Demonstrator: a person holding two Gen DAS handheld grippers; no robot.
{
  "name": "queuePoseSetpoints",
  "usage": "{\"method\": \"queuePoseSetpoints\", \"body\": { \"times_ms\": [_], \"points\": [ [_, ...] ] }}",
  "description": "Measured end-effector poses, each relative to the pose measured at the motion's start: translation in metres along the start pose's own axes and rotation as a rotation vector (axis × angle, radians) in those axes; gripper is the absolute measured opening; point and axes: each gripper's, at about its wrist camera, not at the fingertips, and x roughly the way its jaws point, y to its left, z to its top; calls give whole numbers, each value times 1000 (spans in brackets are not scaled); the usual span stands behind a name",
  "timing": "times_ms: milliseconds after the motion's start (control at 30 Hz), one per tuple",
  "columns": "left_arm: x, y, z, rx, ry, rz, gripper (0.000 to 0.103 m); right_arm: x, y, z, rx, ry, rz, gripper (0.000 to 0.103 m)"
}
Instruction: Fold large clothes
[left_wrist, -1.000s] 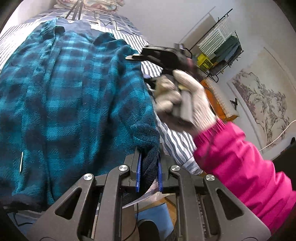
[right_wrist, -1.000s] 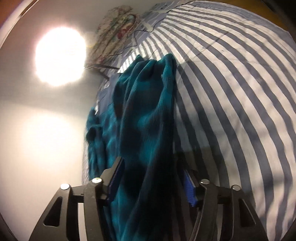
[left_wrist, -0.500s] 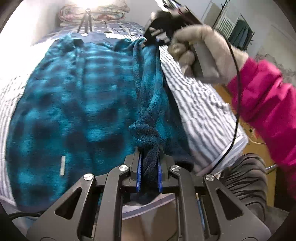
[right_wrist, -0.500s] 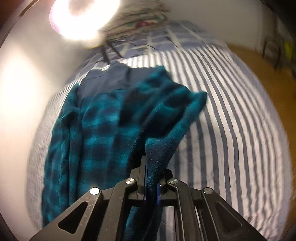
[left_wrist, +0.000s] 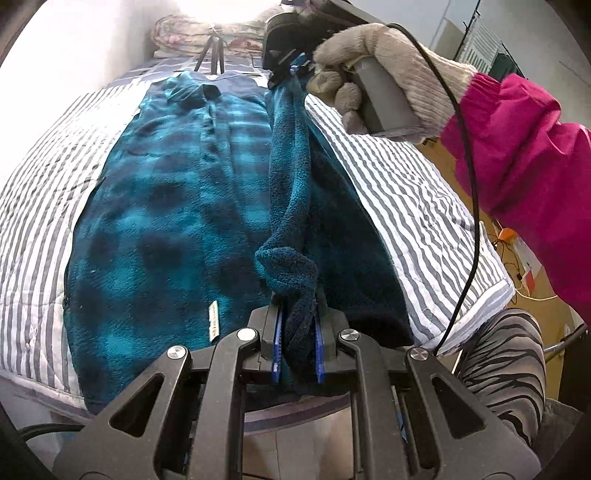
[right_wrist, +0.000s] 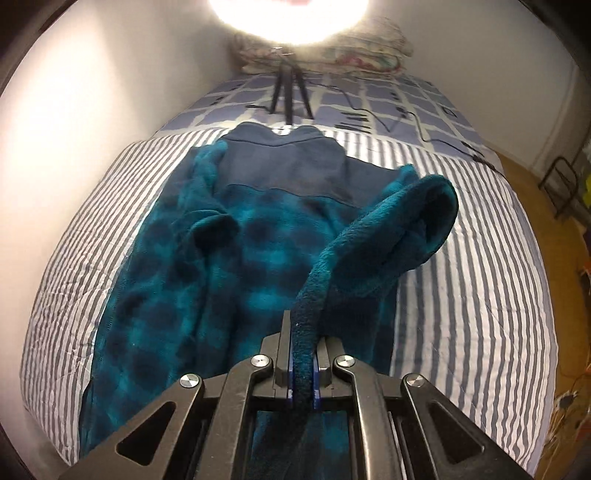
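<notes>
Fleece (left_wrist: 166, 221) — teal-and-navy plaid, plush — lies on striped bedding (left_wrist: 406, 192), one edge pinched by both tongs (left_wrist: 298, 339) (right_wrist: 303, 373).

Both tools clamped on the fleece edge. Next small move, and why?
Probably carry the lifted edge across toward the left side and lower it. The left tool and right tool each pinch the right edge of the teal plaid fleece garment, raised in a ridge, while the rest lies flat on the striped bedspread, so the fold is only half made.
</notes>
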Motion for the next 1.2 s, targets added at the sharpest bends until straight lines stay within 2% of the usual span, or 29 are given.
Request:
{"method": "queuePoseSetpoints", "body": {
  "times_ms": [267,400,500,567,600,633,667,800,933,1033,1200],
  "points": [
    [5,12,-2,-27,18,2,11,44,45,4,-72,54,5,4],
    [6,16,-5,-40,28,2,11,72,49,-4,-58,116,63,4],
    [7,16,-7,-39,28,6,11,77,48,-8,-61,124,97,7],
    [7,16,-7,-37,29,8,11,74,45,-8,-58,117,110,10],
    [7,16,-8,-37,29,10,11,71,44,-8,-60,108,116,16],
    [7,15,-8,-35,28,12,11,67,44,-7,-64,97,116,26],
    [7,14,-8,-32,27,14,11,61,43,-6,-68,81,110,29],
    [6,12,-9,-26,21,29,11,37,40,-1,-69,36,117,32],
    [2,10,-10,-19,12,48,11,12,37,-1,-89,-12,116,44],
    [0,8,-11,-10,7,56,11,-6,30,-3,-104,-59,112,48],
    [-3,9,-12,-11,6,52,11,-18,-7,1,-19,-91,123,49]
  ]
}}
